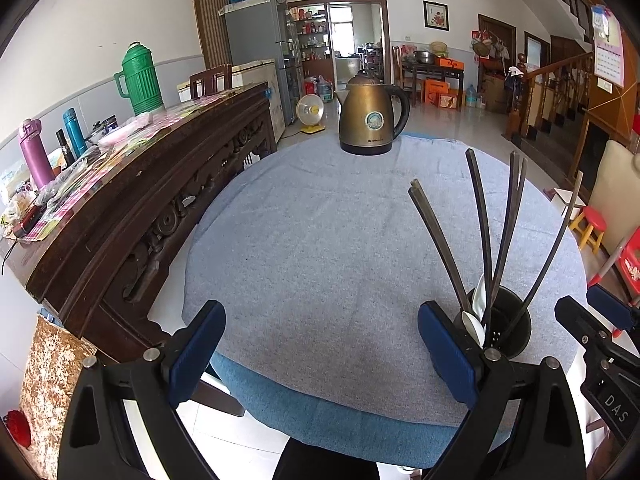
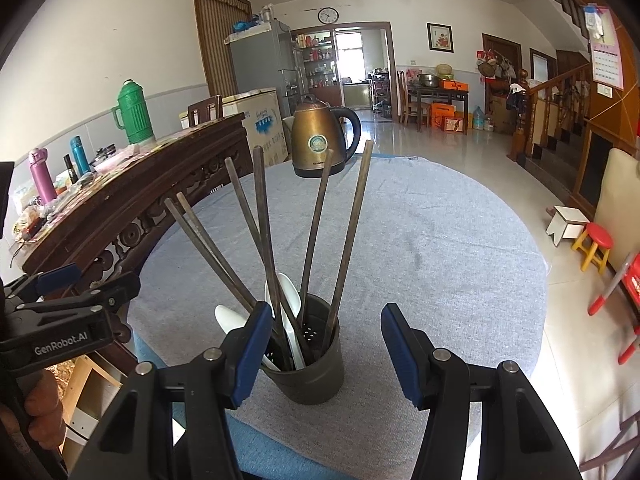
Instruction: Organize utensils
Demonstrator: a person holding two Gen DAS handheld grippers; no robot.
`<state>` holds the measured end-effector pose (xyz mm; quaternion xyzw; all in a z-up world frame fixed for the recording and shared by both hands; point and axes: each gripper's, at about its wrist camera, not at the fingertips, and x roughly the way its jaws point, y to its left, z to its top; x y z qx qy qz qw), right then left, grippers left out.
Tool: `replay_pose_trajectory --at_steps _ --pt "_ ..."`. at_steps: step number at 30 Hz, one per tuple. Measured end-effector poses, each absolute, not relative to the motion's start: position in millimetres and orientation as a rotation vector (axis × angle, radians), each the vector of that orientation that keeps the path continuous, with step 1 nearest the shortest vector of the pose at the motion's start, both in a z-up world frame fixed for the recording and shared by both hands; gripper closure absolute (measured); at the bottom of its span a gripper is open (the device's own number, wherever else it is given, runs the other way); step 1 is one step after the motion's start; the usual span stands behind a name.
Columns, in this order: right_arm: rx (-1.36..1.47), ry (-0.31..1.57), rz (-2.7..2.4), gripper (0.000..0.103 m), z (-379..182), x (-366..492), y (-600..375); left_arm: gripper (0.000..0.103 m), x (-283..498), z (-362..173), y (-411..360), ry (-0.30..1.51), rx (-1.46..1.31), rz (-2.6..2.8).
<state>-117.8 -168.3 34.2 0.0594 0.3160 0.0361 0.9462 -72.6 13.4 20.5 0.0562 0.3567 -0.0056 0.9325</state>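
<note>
Utensil holder (image 2: 310,364) stands near the cloth's (image 2: 420,240) front edge; both grippers' fingers gape, empty.

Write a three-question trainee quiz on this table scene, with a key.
1. True or false: the chopsticks lie flat on the grey cloth.
2. What white utensils share the dark holder with the chopsticks? A) forks B) spoons C) knives
3. Fill in: at the far edge of the table stands a bronze-coloured ____.

Key:
1. False. They stand in the holder, splayed outward.
2. B. White spoons sit among the chopsticks.
3. Kettle. Both the right gripper and the left gripper are open and hold nothing.
</note>
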Motion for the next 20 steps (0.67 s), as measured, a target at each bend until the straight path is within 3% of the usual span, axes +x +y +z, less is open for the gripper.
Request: replay_pose_trajectory --at_steps 20 --pt "0.156 0.567 0.022 0.042 32 -94 -201 0.006 -37 1 17 0.731 0.111 0.011"
